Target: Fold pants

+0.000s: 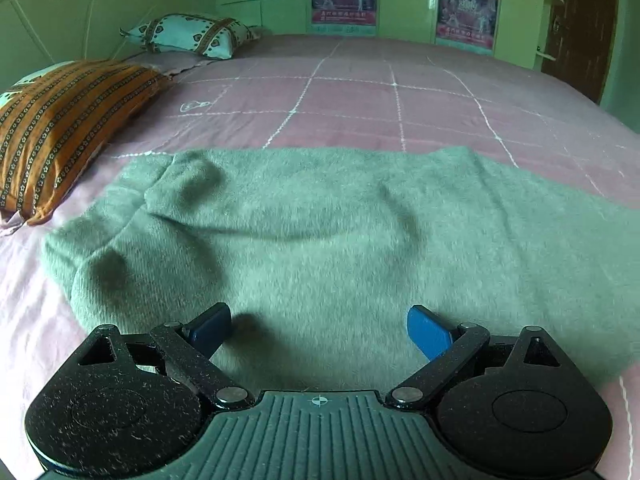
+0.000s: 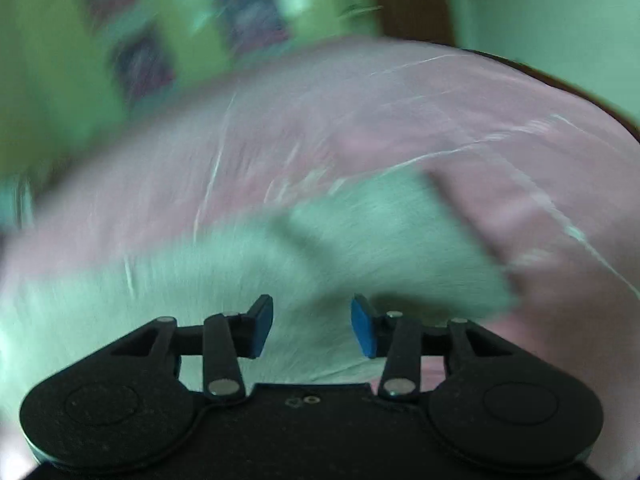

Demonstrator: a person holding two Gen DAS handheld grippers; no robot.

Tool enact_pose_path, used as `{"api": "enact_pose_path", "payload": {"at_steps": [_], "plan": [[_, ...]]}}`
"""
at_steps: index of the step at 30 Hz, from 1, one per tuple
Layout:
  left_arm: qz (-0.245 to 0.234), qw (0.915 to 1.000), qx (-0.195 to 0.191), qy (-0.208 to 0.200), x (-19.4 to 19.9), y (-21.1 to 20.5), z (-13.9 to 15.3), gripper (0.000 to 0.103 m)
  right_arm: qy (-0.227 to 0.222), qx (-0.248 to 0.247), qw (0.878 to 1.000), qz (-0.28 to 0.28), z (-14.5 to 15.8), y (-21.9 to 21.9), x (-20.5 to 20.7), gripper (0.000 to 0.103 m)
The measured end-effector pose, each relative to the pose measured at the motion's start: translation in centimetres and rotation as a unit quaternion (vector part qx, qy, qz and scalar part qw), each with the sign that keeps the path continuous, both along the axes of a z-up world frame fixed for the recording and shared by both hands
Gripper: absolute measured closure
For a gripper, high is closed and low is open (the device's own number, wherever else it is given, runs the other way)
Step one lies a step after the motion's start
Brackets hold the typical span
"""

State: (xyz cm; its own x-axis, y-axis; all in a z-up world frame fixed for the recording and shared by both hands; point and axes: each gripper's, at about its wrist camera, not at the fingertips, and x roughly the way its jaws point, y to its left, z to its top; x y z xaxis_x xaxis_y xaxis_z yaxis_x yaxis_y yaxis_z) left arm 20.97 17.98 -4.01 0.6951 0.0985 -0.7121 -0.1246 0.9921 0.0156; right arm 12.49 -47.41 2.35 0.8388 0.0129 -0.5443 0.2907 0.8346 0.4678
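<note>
A: Quick pass, big to small. Bed (image 1: pixel 360 92) first?

B: Pink quilted bedspread with white stitched grid lines, soft and flat. It fills the left wrist view from 9 to 3 o'clock. Green walls behind, posters at 12.

A: And the pants?

B: The pants (image 1: pixel 304 240) are a fuzzy grey-green fleece lying flat on the bed, dead centre in the left view and running off at 3 o'clock. They look already doubled over, with a rounded fold edge at 8 o'clock and shallow wrinkles across the top. In the right wrist view they sit from 9 through the centre, badly blurred.

A: Handling?

B: My guess is light, limp and thick-piled, so no slip but it'll sag and bunch. I'd pinch through all layers at a corner or along the fold edge, not mid-panel.

A: Pillows?

B: An orange striped pillow (image 1: pixel 68 128) at 9 o'clock and a cream patterned pillow (image 1: pixel 192 34) at 11, both plump and well apart from the pants.

A: Grippers?

B: The left gripper (image 1: pixel 319 330) has its blue pads spread wide over the near hem, nothing pinched. The right gripper (image 2: pixel 312 326) has its jaws partly apart, nothing held, fleece showing behind the gap.
</note>
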Motion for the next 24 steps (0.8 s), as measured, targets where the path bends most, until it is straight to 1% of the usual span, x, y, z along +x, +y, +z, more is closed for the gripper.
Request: {"api": "enact_pose_path", "payload": {"at_steps": [1, 2, 3, 5, 6, 7, 11, 12, 14, 15, 16, 17, 18, 19, 20, 21, 22, 23, 24], "plan": [[-0.002, 1.0000, 0.001, -0.006, -0.4, 0.0, -0.2, 0.008, -0.010, 0.036, 0.999, -0.024, 0.0, -1.5, -1.4, 0.067], [-0.001, 0.9999, -0.001, -0.013, -0.8, 0.0, -0.4, 0.007, -0.005, 0.077, 0.996, -0.047, -0.5, -3.0, -2.5, 0.065], [0.000, 0.9998, -0.004, -0.019, -1.1, 0.0, -0.6, 0.004, -0.003, 0.118, 0.991, -0.060, -1.5, -4.1, -3.3, 0.066], [0.001, 0.9997, -0.003, -0.024, -1.2, -0.1, -0.9, 0.000, 0.002, 0.195, 0.977, -0.083, -3.7, -5.7, -4.5, 0.066], [0.001, 0.9997, 0.001, -0.023, -1.2, -0.3, -0.9, 0.000, 0.002, 0.226, 0.970, -0.090, -4.8, -6.2, -5.0, 0.067], [0.003, 0.9997, 0.001, -0.023, -1.0, -0.4, -1.0, 0.000, -0.005, 0.248, 0.964, -0.094, -5.6, -6.6, -5.4, 0.069], [0.006, 0.9994, -0.010, -0.032, -1.2, 0.0, -1.1, 0.000, -0.019, 0.255, 0.962, -0.095, -6.9, -6.2, -4.7, 0.070], [0.006, 0.9993, -0.010, -0.035, -1.3, 0.0, -1.2, 0.000, -0.017, 0.253, 0.963, -0.092, -7.1, -6.1, -4.2, 0.070], [0.014, 0.9992, -0.011, -0.036, -1.5, -0.1, -1.0, 0.000, -0.001, 0.235, 0.968, -0.091, -7.4, -5.8, -2.7, 0.073], [0.024, 0.9989, -0.015, -0.038, -1.8, -0.4, -0.4, 0.000, 0.001, 0.230, 0.969, -0.093, -7.3, -5.6, -2.6, 0.081], [0.035, 0.9972, -0.031, -0.058, -2.3, -0.9, 0.6, 0.001, 0.011, 0.221, 0.971, -0.094, -7.2, -5.5, -2.2, 0.092], [0.035, 0.9927, -0.064, -0.096, -3.2, -1.8, 2.0, 0.000, 0.021, 0.202, 0.975, -0.090, -6.3, -5.2, -2.8, 0.100], [0.024, 0.9881, -0.083, -0.128, -3.7, -3.3, 3.1, 0.000, -0.005, 0.156, 0.985, -0.073, -4.6, -4.3, -3.0, 0.102], [0.014, 0.9864, -0.079, -0.143, -3.7, -5.0, 3.9, 0.000, -0.027, 0.119, 0.991, -0.061, -3.3, -3.5, -4.1, 0.102], [0.000, 0.9871, -0.071, -0.144, -3.1, -7.0, 4.0, 0.000, -0.025, 0.097, 0.993, -0.064, -3.0, -3.2, -4.3, 0.102], [-0.016, 0.9891, -0.068, -0.130, -2.3, -8.7, 3.5, 0.000, -0.003, 0.114, 0.990, -0.080, -4.1, -3.7, -4.1, 0.102], [-0.034, 0.9921, -0.066, -0.101, -1.2, -10.0, 2.3, 0.000, 0.020, 0.151, 0.984, -0.092, -5.8, -4.6, -3.8, 0.103], [-0.041, 0.9968, -0.046, -0.051, 0.0, -11.1, 0.3, 0.000, 0.015, 0.186, 0.977, -0.100, -6.9, -5.4, -4.1, 0.103], [-0.035, 0.9992, -0.020, 0.000, 0.9, -11.7, -2.1, 0.000, 0.010, 0.196, 0.976, -0.097, -6.8, -5.6, -4.2, 0.103]]}}
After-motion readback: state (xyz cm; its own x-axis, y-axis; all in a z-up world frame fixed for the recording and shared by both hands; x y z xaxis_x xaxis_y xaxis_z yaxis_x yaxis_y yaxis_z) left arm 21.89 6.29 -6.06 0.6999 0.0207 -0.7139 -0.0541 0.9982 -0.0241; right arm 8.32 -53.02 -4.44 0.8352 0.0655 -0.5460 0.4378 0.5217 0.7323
